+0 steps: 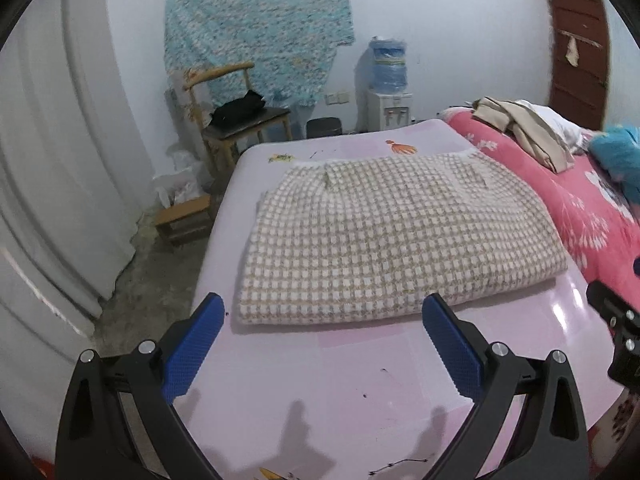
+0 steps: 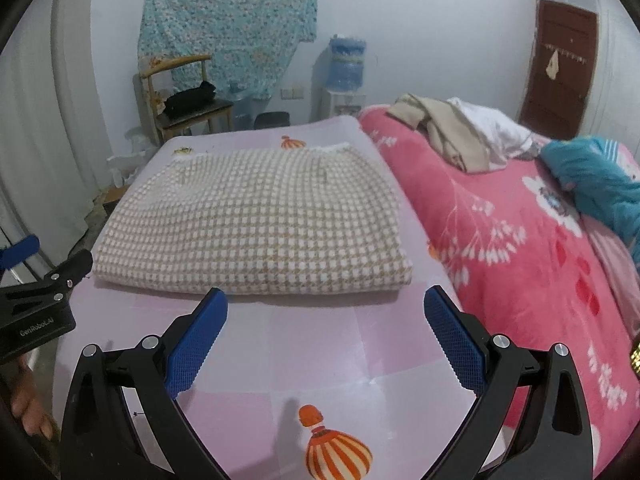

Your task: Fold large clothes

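We are holding two grippers, both with jaws spread wide and gripping nothing: the left gripper (image 1: 323,316) and the right gripper (image 2: 326,308) are hovering over the bare near edge of the bed (image 1: 320,392). We are looking at one folded checked garment (image 1: 396,236), beige and white in small squares, lying flat as a thick rectangle across the middle of the pink sheet, its folded edge facing us. One pink flowered blanket (image 2: 520,248) is lying along the bed's right side, carrying one loose pile of clothes (image 2: 460,132).
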The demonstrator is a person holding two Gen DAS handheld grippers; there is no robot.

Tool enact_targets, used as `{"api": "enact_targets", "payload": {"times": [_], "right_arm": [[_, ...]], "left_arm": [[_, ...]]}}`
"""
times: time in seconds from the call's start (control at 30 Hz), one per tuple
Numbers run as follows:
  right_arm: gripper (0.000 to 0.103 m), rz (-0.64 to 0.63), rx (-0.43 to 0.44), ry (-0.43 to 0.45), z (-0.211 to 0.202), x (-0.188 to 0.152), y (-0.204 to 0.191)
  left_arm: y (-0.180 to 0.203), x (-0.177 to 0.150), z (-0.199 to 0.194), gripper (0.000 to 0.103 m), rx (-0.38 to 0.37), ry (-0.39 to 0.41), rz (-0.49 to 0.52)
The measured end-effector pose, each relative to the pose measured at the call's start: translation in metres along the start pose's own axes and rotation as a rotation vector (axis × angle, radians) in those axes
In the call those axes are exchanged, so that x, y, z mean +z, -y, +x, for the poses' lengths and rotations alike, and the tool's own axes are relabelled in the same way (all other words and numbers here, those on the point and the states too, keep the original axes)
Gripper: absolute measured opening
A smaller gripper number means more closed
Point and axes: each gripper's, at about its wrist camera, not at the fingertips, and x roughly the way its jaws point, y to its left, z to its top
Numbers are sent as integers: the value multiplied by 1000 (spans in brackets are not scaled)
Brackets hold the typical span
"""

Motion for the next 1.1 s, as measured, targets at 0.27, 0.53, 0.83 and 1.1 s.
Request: {"api": "enact_targets", "payload": {"times": [0.27,0.53,0.83,1.1], "right_arm": [[95,-17,40,-48,13,-1,-9],[95,-25,74,-78,22,2,-24],[95,-23,71,-105,28,1,-24],[95,-23,75,-112,28,1,-23]], "left_arm": [[-5,-3,17,97,-5,-97,-85],[0,-5,22,97,-35,-130,-69],[0,-3,25,97,-37,-138,-66],[1,-3,26,97,-41,-136,-62]]}}
